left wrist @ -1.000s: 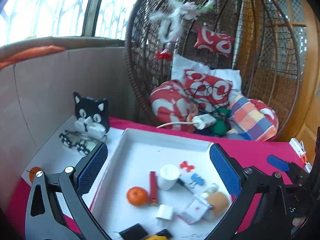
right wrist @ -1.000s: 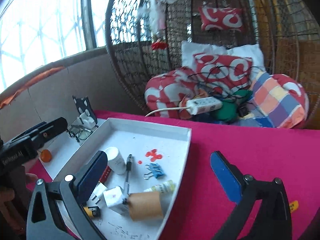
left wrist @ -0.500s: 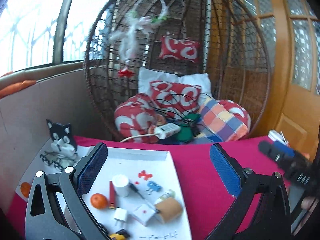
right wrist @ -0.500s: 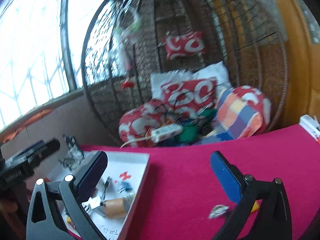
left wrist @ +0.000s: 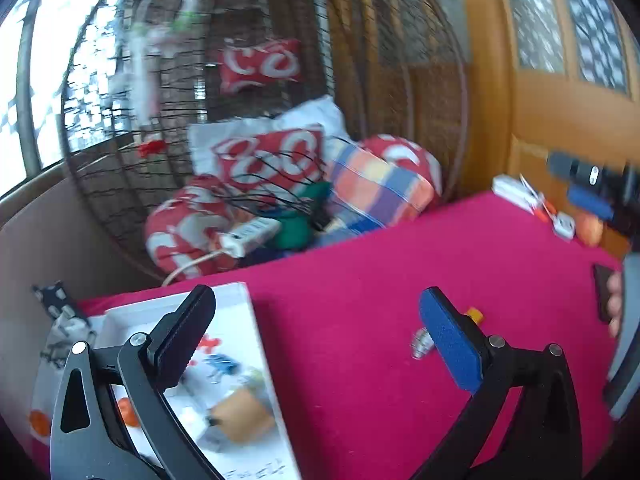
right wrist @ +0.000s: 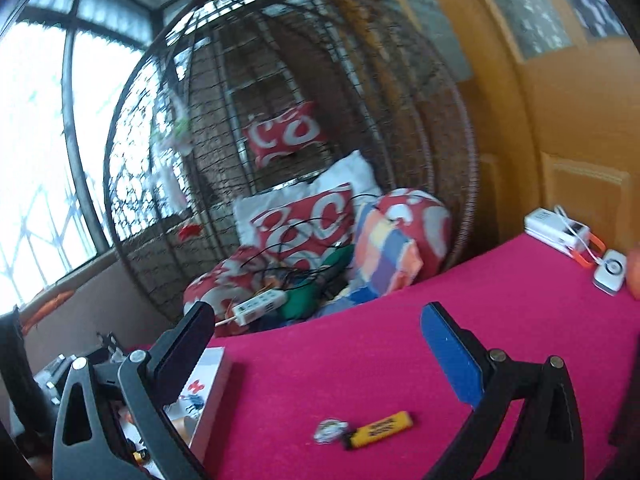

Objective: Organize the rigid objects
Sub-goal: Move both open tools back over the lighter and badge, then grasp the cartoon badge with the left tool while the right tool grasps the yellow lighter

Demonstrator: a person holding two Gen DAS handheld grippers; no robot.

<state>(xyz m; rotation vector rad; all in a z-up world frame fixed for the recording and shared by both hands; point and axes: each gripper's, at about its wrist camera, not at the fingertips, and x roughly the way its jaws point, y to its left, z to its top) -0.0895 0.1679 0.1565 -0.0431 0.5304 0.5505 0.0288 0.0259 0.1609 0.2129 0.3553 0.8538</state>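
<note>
Two loose items lie on the red-covered desk (right wrist: 400, 344) ahead of my right hand-held gripper (right wrist: 316, 344), whose jaws stand wide apart and empty: a yellow lighter (right wrist: 380, 430) on its side and, just beside its dark end, a small round silvery piece (right wrist: 330, 430) too blurred for me to name. I judge the lighter light, stiff and smooth-skinned, so it could skid on the cloth; the surest hold looks to be across its long flat sides at mid-length, not at the ends. The small piece looks thin and low, likely hard to pinch off the fabric. My left hand-held gripper (left wrist: 316, 332), also spread open and holding nothing, hangs over the border between the white tray (left wrist: 256, 320) and the open cloth. In the tray I can make out a tan cylinder (left wrist: 244, 414), a blue binder clip (left wrist: 222, 364) and something orange (left wrist: 128, 418), all motion-smeared. Bare red cloth gives me free room between lighter and tray; the tray's raised wall is the edge to clear. Farther right, near the desk's rim, sit white gadgets (right wrist: 556, 234) and an orange strap (right wrist: 588, 256), well apart from the work.
</note>
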